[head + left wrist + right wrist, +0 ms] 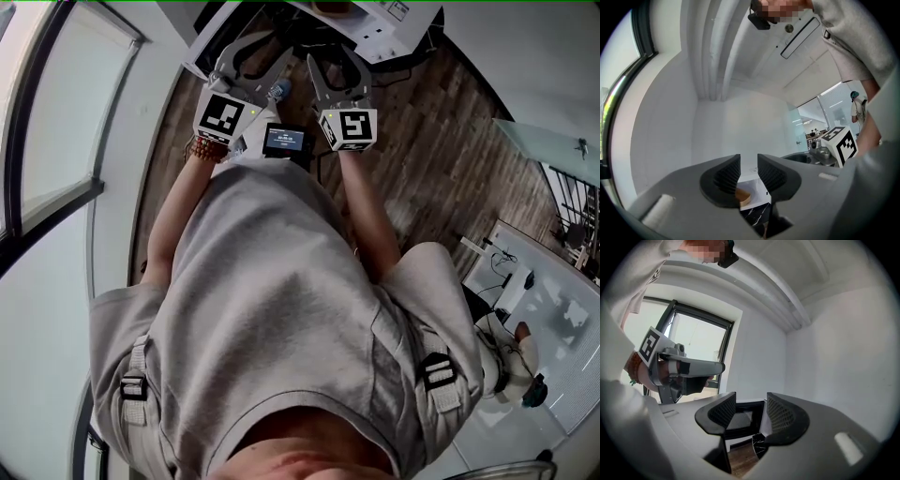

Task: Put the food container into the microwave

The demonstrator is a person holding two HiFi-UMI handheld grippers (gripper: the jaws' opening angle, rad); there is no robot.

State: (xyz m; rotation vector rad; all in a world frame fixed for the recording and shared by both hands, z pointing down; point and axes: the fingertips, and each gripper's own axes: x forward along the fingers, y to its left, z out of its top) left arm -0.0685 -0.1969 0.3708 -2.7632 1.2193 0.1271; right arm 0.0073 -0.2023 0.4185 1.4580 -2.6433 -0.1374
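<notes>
Microwave (743, 417) dead ahead past the right tool (751, 403), jaws spread; left tool (749, 164) spread too, both empty.

An office: wood floor (441, 159), glass partitions (820, 112), someone (511, 361) working at a white desk (562, 319).

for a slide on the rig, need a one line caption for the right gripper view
Right gripper, jaws apart and empty, faces the microwave against a white wall, left gripper alongside.

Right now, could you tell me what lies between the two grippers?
A small screen device sits between the left gripper and right gripper, seen in the head view.
</notes>
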